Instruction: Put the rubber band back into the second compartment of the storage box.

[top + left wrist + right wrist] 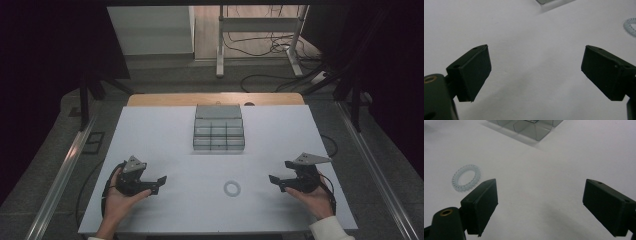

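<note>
Two tools, left (161,183) and right (273,181), gape near an unlabelled coil ring (232,188)

The left gripper (159,184) and right gripper (274,182) sit low near the table's front edge, pointing inward toward each other, each held by 1 hand, jaws spread wide with nothing between.

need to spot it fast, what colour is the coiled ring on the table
Clear, faintly bluish coiled ring, seen best in the right gripper view.

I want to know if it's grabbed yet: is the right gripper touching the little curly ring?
Apart. The high view shows bare table between the right gripper and the ring.
</note>
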Demonstrator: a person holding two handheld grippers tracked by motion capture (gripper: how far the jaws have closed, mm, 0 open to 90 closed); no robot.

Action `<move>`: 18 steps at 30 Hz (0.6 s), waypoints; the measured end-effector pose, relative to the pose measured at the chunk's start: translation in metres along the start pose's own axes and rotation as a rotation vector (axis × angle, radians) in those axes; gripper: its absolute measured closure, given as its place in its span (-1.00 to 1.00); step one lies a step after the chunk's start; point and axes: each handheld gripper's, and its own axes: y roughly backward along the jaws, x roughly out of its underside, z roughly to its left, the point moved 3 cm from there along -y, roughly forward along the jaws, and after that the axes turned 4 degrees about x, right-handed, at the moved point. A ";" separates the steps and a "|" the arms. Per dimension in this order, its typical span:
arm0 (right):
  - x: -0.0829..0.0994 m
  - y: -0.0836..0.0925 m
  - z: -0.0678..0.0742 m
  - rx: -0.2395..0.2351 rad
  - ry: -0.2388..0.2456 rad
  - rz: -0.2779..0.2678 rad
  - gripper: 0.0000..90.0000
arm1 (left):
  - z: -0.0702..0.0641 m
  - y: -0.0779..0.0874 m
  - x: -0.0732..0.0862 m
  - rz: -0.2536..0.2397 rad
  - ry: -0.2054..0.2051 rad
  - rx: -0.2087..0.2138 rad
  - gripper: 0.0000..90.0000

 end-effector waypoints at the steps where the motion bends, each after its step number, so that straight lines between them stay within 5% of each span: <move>1: 0.000 0.000 0.000 -0.001 -0.001 0.000 -0.71 | -0.001 0.000 0.000 0.002 0.003 -0.001 -0.80; 18: -0.001 0.001 0.001 0.018 0.005 0.002 -0.70 | -0.003 0.002 0.000 -0.006 -0.005 0.003 -0.79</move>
